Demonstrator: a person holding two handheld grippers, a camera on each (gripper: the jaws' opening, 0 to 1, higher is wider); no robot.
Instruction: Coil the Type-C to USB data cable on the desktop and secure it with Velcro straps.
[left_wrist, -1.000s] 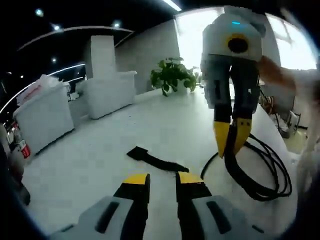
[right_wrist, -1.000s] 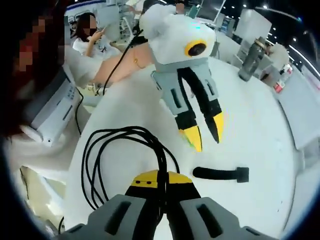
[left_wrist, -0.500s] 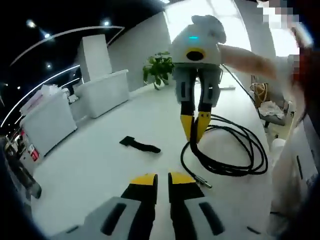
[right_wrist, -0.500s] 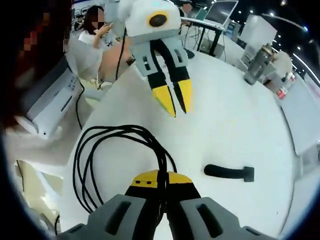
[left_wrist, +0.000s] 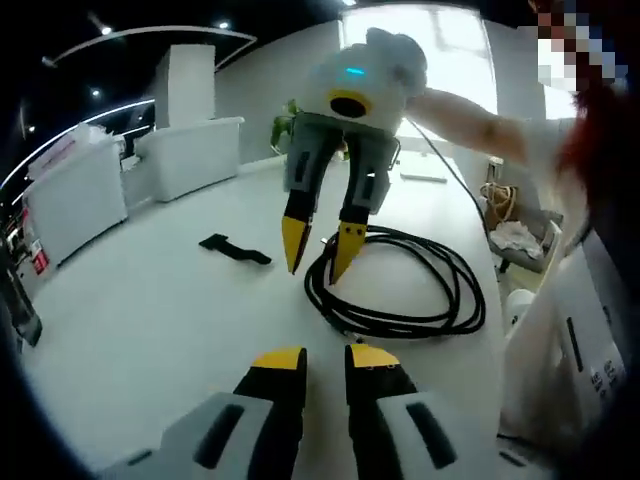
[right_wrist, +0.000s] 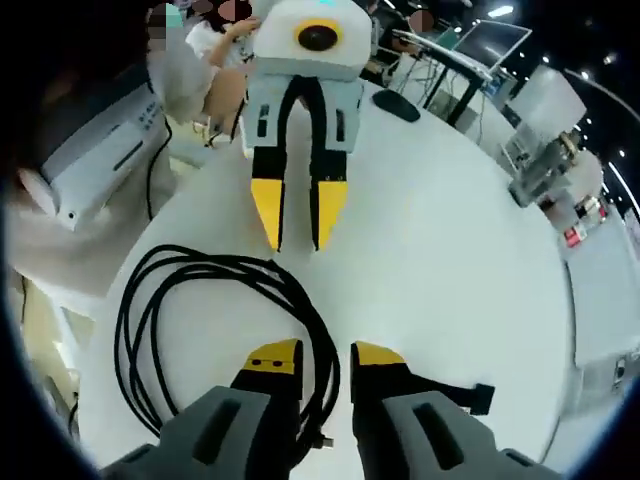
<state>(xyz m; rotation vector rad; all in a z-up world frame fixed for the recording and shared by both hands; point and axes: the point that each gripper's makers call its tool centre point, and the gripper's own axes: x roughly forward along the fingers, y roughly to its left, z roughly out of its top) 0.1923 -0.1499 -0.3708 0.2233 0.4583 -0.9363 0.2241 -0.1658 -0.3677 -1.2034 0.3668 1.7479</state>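
The black data cable (left_wrist: 400, 295) lies coiled in loose loops on the white desktop (left_wrist: 150, 310), at centre right of the left gripper view and lower left of the right gripper view. The right gripper (right_wrist: 325, 365) hangs above its near edge, jaws parted, gripping nothing. The left gripper (left_wrist: 325, 358) likewise stands slightly parted and empty. A black Velcro strap (left_wrist: 235, 249) lies apart at centre left.

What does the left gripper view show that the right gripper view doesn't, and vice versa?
Left gripper view: the whole Velcro strap lying flat, apart from the coiled cable, and the right claw open above the coil's edge. Right gripper view: a cable plug near the right claw's jaws, and the left claw open. Shared: the cable lying loose on the white desktop, not yet strapped.
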